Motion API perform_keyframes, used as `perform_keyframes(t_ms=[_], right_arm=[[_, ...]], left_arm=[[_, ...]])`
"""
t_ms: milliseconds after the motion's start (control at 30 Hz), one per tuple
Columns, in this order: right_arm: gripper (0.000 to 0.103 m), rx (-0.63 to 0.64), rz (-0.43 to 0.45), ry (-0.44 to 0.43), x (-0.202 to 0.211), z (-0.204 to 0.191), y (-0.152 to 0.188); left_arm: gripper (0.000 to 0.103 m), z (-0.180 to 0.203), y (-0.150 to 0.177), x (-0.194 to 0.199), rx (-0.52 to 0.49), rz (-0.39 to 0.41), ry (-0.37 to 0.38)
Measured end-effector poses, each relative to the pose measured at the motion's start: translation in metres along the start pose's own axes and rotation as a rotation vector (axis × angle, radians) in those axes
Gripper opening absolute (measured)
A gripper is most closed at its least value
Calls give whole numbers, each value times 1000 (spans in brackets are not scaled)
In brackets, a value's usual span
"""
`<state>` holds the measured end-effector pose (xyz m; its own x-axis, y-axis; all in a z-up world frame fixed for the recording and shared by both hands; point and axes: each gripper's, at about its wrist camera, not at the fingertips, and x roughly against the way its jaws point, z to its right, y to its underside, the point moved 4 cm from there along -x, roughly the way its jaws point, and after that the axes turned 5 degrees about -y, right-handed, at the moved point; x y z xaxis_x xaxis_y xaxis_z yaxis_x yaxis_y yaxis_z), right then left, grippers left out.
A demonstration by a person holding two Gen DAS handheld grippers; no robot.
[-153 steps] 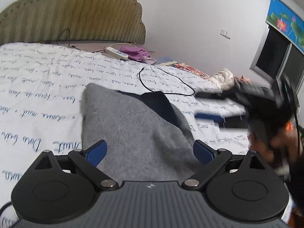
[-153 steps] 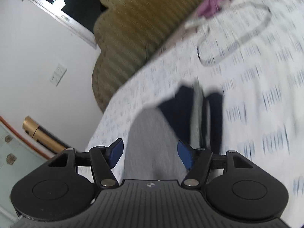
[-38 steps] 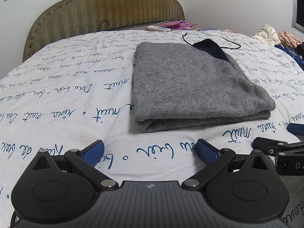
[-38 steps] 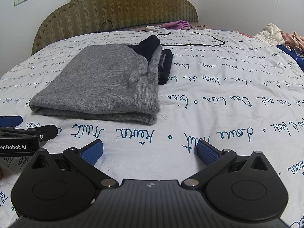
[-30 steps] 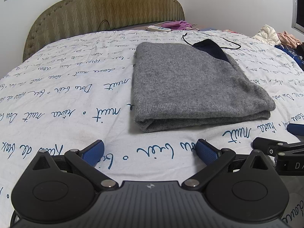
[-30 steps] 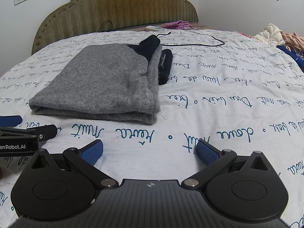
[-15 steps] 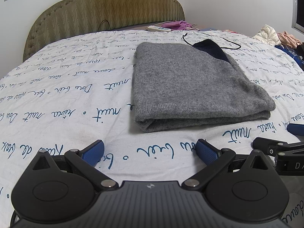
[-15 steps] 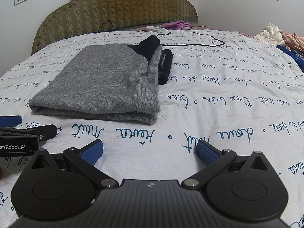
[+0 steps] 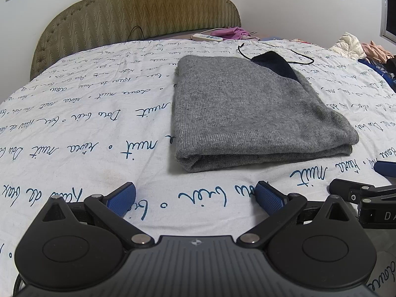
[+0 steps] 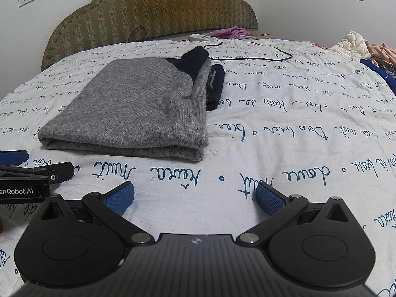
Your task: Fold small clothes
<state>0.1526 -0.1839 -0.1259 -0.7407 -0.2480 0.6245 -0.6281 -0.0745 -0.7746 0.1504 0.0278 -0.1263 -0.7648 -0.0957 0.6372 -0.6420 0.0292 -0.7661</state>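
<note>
A grey knitted sweater (image 9: 250, 109) with a dark navy part at its far end lies folded into a flat rectangle on the white bedsheet (image 9: 86, 128). It also shows in the right wrist view (image 10: 138, 109), with the navy part (image 10: 195, 59) sticking out at the far right. My left gripper (image 9: 195, 195) is open and empty, low over the sheet just in front of the sweater's near edge. My right gripper (image 10: 195, 195) is open and empty, in front and to the right of the sweater. Each gripper shows at the edge of the other's view.
A padded olive headboard (image 9: 138, 12) stands at the far end. A black cable (image 10: 267, 54), a white power strip (image 9: 208, 37) and a purple cloth (image 9: 230, 32) lie near it. A heap of other clothes (image 9: 356, 49) lies at the far right.
Five seconds ago both grippers were over the sweater and moving. They have since drawn back to the near side of the bed. Over the last second nothing has moved.
</note>
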Motion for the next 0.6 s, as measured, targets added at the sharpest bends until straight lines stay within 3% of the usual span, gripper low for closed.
perform_keyframes(t_ms=[600], right_arm=[[102,11,-8,9,-1,0,-1]], left_arm=[[103,2,0,2,6,-4,-6]])
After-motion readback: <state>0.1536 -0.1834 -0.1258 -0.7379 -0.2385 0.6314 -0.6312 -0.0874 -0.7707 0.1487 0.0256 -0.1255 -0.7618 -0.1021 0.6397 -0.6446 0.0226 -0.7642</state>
